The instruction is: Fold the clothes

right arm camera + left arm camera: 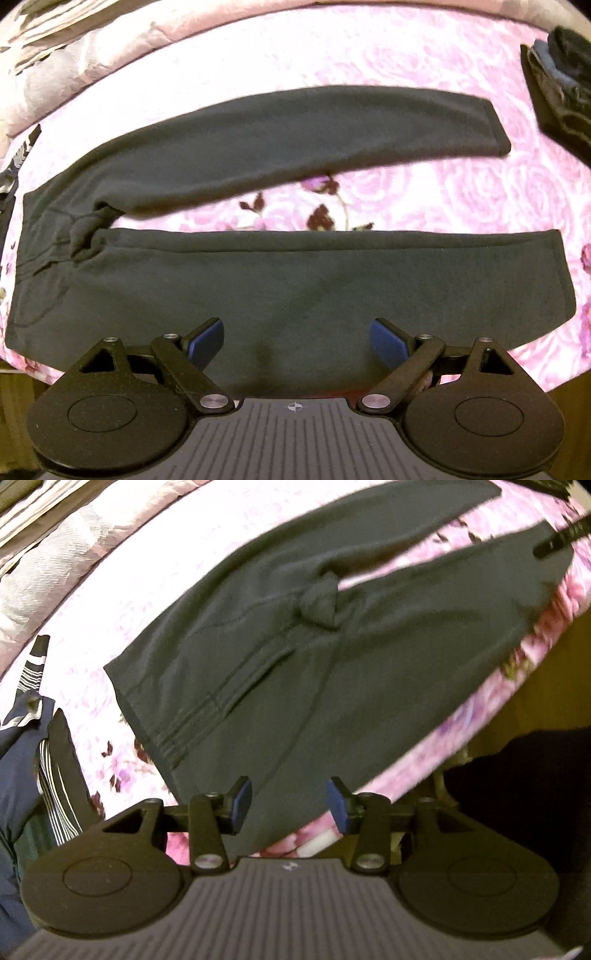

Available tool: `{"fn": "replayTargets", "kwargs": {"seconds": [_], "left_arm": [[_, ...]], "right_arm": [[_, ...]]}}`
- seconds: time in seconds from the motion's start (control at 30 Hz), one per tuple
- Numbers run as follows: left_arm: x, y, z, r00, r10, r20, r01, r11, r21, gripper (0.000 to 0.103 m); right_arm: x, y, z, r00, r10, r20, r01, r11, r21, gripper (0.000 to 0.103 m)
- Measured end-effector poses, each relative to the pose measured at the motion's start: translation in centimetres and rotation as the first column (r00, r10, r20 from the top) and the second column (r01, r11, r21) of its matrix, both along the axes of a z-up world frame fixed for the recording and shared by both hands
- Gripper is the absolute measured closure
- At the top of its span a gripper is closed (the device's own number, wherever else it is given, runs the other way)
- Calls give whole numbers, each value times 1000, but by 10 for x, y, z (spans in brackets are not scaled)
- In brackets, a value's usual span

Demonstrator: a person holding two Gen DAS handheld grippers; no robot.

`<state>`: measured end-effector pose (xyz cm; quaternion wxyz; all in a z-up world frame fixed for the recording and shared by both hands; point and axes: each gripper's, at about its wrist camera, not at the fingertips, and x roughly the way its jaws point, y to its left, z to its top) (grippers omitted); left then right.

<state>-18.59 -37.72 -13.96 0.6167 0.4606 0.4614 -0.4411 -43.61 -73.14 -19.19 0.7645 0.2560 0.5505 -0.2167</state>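
Observation:
Dark grey trousers (295,672) lie flat on a pink floral bedsheet (147,609), both legs spread apart, with a bunched knot of cloth at the crotch (319,607). In the right wrist view the trousers (295,280) run left to right, waistband at left, the leg cuffs (495,125) at right. My left gripper (289,805) is open and empty, above the waistband corner at the bed's near edge. My right gripper (297,341) is wide open and empty, above the near leg's lower edge.
A pile of dark blue and striped clothes (33,746) lies at the left of the bed. A grey-pink quilt (74,66) runs along the far side. A dark folded item (561,85) sits at the far right. The wooden bed frame (535,686) shows beyond the sheet's edge.

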Motion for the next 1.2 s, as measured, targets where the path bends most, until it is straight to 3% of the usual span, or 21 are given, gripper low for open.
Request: {"fn": "replayTargets", "kwargs": {"seconds": [0.27, 0.37, 0.5, 0.63, 0.77, 0.9, 1.03, 1.07, 1.1, 1.2], "left_arm": [[-9, 44, -19, 980, -178, 94, 178, 984, 8, 64], [-19, 66, -40, 943, -295, 152, 287, 955, 71, 66], [-30, 88, -76, 872, -435, 227, 407, 899, 161, 71], [-32, 98, -110, 822, -490, 291, 442, 871, 215, 71], [-30, 101, -135, 804, -512, 301, 457, 857, 237, 71], [-32, 103, -153, 764, -563, 316, 500, 826, 262, 71], [-29, 102, -157, 740, -584, 333, 519, 811, 270, 71], [-27, 101, -155, 744, -583, 326, 518, 812, 268, 76], [-25, 100, -153, 748, -581, 320, 518, 813, 267, 88], [-18, 97, -147, 760, -577, 299, 516, 816, 262, 97]], "right_arm": [[7, 62, 5, 1000, -10, 17, 11, 996, -88, 14], [12, 83, 8, 999, 19, 29, -15, 991, -136, 14], [17, 103, 2, 997, 72, 26, -67, 984, -166, 14], [18, 114, -11, 992, 125, 1, -123, 980, -157, 14], [20, 121, -23, 979, 203, -22, -204, 967, -151, 14], [20, 121, -28, 970, 241, -35, -243, 958, -150, 14], [22, 121, -29, 967, 253, -27, -254, 956, -147, 14], [22, 121, -29, 967, 255, -24, -256, 955, -149, 14], [23, 121, -30, 966, 257, -20, -257, 955, -150, 14], [24, 126, -31, 956, 291, -18, -290, 942, -171, 14]]}}
